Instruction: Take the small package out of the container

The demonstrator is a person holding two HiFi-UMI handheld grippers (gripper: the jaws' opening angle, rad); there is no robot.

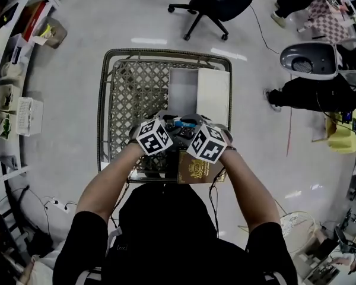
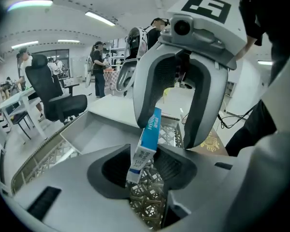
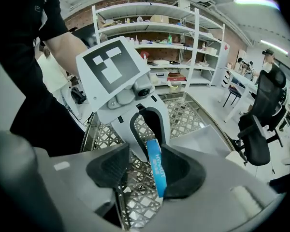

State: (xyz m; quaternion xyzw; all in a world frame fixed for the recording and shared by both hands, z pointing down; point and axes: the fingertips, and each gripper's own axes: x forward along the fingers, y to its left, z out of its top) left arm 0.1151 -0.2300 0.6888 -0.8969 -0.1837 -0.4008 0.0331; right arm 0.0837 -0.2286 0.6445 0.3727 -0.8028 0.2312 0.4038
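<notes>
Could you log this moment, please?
left gripper: jaws apart | right gripper: jaws apart | small blue-and-white cardboard box: between both pairs, over metal mesh basket

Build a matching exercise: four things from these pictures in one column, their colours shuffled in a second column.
Things:
1. small package
2. booklet
3. office chair
4. lattice basket

Colours:
a. black
b. grey metal
c. blue and white
d. brown with a gold emblem

Pairs: 1-c; 2-d; 3-a; 4-b
</notes>
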